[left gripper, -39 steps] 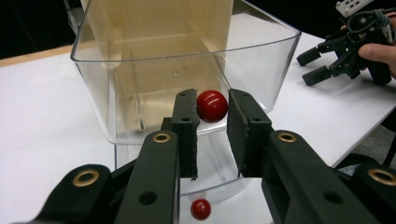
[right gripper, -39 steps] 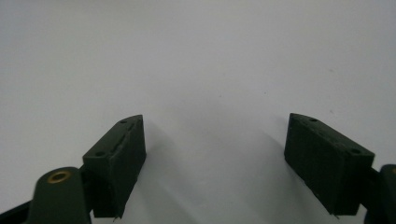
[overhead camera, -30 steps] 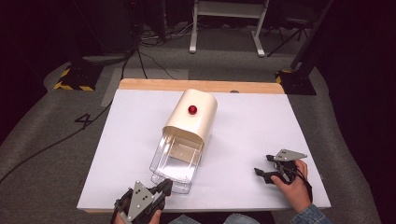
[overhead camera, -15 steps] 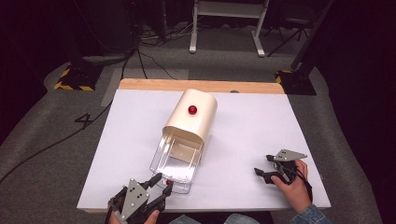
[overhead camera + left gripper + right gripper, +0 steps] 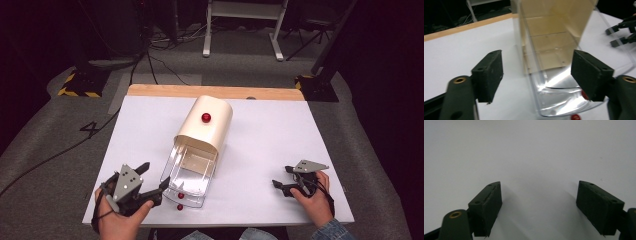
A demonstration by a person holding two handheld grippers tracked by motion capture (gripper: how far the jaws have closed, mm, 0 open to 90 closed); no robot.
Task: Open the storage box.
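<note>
A cream arched cover (image 5: 210, 127) with a red knob (image 5: 206, 117) stands mid-table. A clear drawer (image 5: 192, 172) sticks out of its near end, with a small red knob (image 5: 180, 195) on its front. My left gripper (image 5: 156, 175) hovers at the drawer's front left corner. Its jaws have just been opening and now stand wide, holding nothing. In the left gripper view the left gripper (image 5: 536, 67) frames the drawer (image 5: 559, 100) and the cover (image 5: 554, 30) without touching them. My right gripper (image 5: 281, 176) rests open at the near right. In its own view the right gripper (image 5: 539, 195) has only bare table between its jaws.
The white table top (image 5: 280, 135) has a wooden strip (image 5: 215, 92) along its far edge. Grey floor with cables (image 5: 150, 55) and a stand's legs (image 5: 240, 30) lies beyond. In the left gripper view the right gripper (image 5: 622, 32) shows at the far right.
The left gripper has opened its jaws, let go of the drawer's front, and moved left and up. The right gripper has stayed still.
</note>
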